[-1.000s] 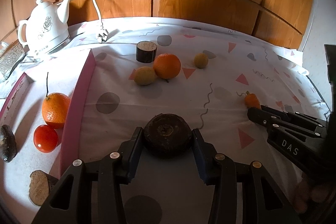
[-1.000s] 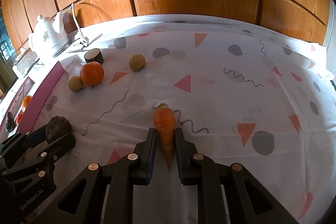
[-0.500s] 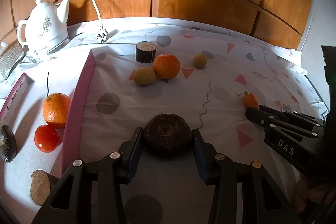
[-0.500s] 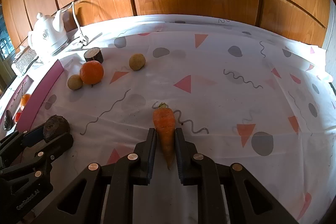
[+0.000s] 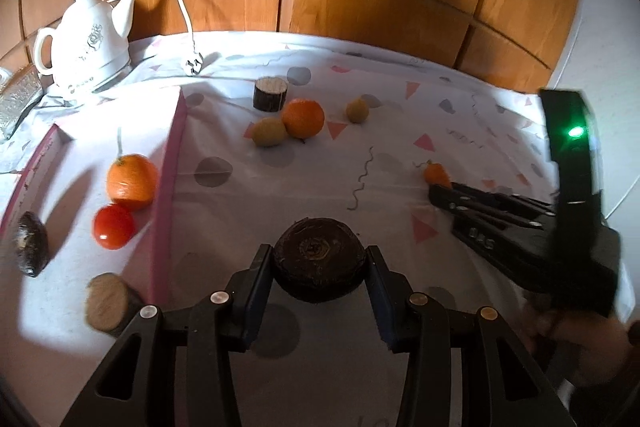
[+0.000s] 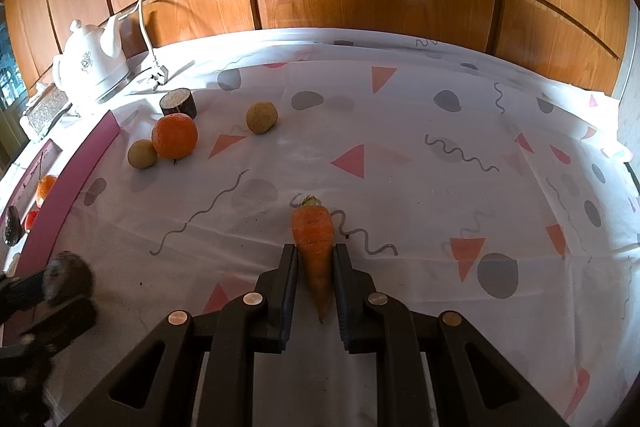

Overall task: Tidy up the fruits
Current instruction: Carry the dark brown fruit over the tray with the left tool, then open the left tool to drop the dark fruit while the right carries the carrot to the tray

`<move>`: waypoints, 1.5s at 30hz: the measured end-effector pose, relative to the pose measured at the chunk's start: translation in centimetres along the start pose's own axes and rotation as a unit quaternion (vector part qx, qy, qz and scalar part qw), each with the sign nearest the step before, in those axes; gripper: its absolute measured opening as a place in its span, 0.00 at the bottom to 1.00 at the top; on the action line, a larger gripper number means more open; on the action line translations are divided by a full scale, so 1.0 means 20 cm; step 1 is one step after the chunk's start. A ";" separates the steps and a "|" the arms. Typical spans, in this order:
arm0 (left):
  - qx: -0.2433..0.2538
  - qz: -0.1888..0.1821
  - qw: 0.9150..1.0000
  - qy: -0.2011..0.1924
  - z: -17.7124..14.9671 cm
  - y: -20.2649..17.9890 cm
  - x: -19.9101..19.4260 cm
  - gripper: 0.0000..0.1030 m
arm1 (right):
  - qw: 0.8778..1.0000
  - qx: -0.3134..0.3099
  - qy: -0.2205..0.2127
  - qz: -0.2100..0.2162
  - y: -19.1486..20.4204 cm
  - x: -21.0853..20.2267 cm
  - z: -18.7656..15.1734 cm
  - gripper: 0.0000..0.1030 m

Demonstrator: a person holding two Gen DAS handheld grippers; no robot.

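My left gripper (image 5: 319, 259) is shut on a dark round beet (image 5: 319, 263), held above the tablecloth just right of the pink-rimmed tray (image 5: 166, 195). My right gripper (image 6: 315, 259) is shut on an orange carrot (image 6: 314, 241), leafy end pointing away. In the tray lie an orange (image 5: 131, 182), a tomato (image 5: 113, 231), a dark fruit (image 5: 29, 249) and a cut brown piece (image 5: 106, 302). On the cloth farther off lie an orange (image 5: 303, 117), two yellowish fruits (image 5: 270, 131) (image 5: 357, 111) and a dark cut cylinder (image 5: 270, 93).
A white kettle (image 5: 88, 43) with cord and plug (image 5: 193, 65) stands at the back left by the wooden wall. A glass dish (image 5: 18, 99) sits at the far left. The right gripper body (image 5: 532, 223) shows at the right of the left wrist view.
My left gripper with the beet has shifted left toward the tray and looks blurred in the right wrist view. The right gripper still holds the carrot in the same place.
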State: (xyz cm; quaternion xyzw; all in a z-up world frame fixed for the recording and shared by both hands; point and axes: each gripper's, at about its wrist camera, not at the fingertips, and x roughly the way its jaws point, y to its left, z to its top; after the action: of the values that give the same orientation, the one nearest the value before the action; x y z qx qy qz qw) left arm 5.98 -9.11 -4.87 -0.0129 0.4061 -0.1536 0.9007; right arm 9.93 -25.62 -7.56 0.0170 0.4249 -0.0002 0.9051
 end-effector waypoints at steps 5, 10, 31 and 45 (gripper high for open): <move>-0.013 0.004 1.000 -0.026 0.03 0.10 -0.15 0.44 | 1.000 -0.010 0.001 -0.011 0.02 0.00 0.00 0.17; -0.042 0.046 0.997 -0.048 0.09 0.29 -0.24 0.45 | 1.000 -0.016 0.002 -0.018 0.03 0.00 0.00 0.17; -0.112 0.151 0.981 -0.039 0.12 0.75 -0.19 0.45 | 0.999 -0.034 0.005 -0.030 0.15 -0.05 0.00 0.16; -0.118 0.160 0.980 -0.032 0.07 0.77 -0.20 0.45 | 0.998 -0.036 -0.010 0.053 0.38 -0.14 0.01 0.16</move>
State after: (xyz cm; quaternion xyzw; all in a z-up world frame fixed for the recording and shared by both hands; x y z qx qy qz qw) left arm 8.68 6.59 -3.39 -0.0588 0.3896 0.0420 0.9181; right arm 8.34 -18.12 -5.06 0.0069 0.4144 0.0625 0.9079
